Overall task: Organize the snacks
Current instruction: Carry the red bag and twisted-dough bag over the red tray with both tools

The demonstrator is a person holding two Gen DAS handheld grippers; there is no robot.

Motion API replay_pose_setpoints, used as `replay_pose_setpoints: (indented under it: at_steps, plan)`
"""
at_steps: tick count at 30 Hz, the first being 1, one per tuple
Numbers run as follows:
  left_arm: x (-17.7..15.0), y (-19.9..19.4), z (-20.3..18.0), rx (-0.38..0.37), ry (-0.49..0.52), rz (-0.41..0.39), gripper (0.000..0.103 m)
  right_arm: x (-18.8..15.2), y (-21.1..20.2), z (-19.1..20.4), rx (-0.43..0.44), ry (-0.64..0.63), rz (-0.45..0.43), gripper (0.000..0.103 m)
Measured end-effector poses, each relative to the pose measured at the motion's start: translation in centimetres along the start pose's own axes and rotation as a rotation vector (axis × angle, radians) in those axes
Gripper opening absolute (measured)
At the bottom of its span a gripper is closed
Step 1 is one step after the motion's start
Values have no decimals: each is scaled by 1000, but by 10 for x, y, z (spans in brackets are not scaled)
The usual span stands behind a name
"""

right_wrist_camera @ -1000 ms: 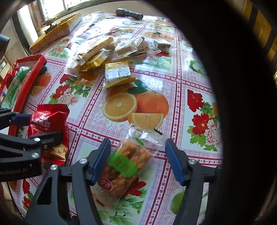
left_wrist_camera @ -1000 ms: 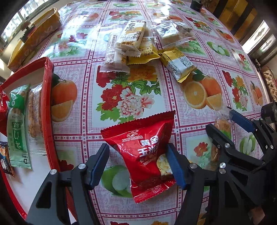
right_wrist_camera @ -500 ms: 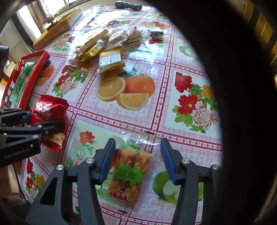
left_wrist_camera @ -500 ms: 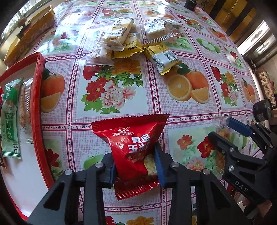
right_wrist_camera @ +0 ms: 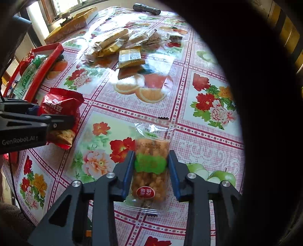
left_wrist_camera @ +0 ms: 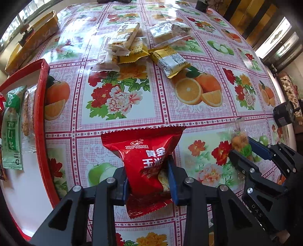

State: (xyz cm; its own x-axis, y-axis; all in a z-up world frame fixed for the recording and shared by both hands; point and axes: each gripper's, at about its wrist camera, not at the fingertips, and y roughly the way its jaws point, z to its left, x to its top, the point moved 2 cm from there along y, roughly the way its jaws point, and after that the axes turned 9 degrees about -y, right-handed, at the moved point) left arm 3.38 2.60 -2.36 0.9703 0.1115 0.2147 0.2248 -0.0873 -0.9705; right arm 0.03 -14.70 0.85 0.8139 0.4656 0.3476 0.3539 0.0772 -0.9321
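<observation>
While both grippers point steeply down, left fingers (left_wrist_camera: 171,170) clamp the red packet (left_wrist_camera: 145,159), right fingers (right_wrist_camera: 172,168) the clear packet (right_wrist_camera: 150,166).

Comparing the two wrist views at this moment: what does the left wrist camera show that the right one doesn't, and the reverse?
Only the left wrist view shows doors behind the table's far right edge. Only the right wrist view shows a black flashlight at the far edge, and the clear snack pack's whole length with the right gripper pressing its sides. Both show the red snack bag pinched in the left gripper, the red tray, the snack pile and the yellow box.
</observation>
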Motion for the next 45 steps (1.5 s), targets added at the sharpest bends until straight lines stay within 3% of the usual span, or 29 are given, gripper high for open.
replay_pose_setpoints:
  at_steps: [9,26,33,45]
  plan:
    - [-26,-11,-4,-1,28,-45,30,5,-13,3,37,30,-44,37]
    - [-34,-45,19,-7,13,-128,30,22,-30,30,90,16,-85,37]
    - [-33,-61,48,-6,-46,-156,30,47,-36,60,132,-40,-109,37]
    - [-31,-97,150,65,-272,-234,30,114,-48,153,291,-208,-187,37]
